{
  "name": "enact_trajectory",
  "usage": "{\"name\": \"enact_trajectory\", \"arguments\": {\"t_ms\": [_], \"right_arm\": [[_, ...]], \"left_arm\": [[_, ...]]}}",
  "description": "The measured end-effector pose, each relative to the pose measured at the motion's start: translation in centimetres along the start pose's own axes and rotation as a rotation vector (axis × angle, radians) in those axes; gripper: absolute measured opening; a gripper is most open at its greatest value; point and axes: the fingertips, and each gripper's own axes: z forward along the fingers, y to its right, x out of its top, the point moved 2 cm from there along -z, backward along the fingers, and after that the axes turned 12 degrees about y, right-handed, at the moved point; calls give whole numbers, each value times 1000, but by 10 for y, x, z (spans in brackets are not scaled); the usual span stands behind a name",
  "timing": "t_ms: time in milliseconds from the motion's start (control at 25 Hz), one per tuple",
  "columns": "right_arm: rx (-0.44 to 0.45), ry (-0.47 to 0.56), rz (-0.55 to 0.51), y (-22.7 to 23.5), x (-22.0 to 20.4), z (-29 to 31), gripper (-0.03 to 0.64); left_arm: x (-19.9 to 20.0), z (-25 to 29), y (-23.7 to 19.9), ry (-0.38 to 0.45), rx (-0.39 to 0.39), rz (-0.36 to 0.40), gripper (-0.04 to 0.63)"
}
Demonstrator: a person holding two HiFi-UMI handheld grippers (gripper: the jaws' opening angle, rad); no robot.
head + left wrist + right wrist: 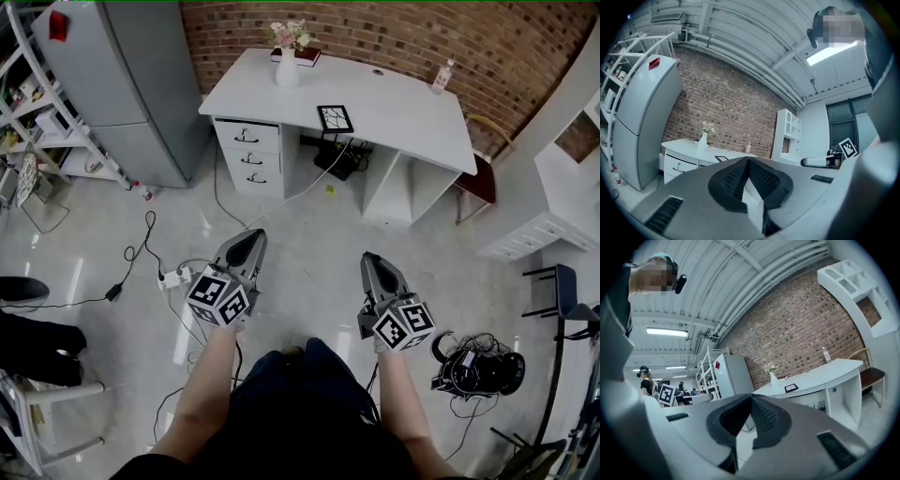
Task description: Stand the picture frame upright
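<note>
Nearest, the left gripper [249, 236] and the right gripper [372, 259] are held side by side over the pale floor [309, 234]. Both pairs of jaws are pressed together, with nothing caught between them. Cables [141, 246] are strewn on the floor to the left. Farther off, the picture frame [335, 118] is seen lying flat near the front edge of the white desk [412, 117], well apart from both grippers. A vase [288, 67] and a bottle [441, 77] are set at the desk's back, by the brick wall [394, 33].
</note>
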Motion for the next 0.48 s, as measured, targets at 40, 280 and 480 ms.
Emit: {"name": "enact_trajectory", "arguments": {"t_ms": [40, 280, 480], "right_arm": [[-1, -3, 0, 1, -1, -1, 5], [-11, -37, 4, 5, -11, -7, 5], [-8, -50, 16, 16, -16, 3, 5]], "left_arm": [[-2, 0, 0, -3, -1, -4, 0], [-18, -9, -3, -30, 19, -30, 0], [-29, -2, -16, -42, 50, -51, 0]]}}
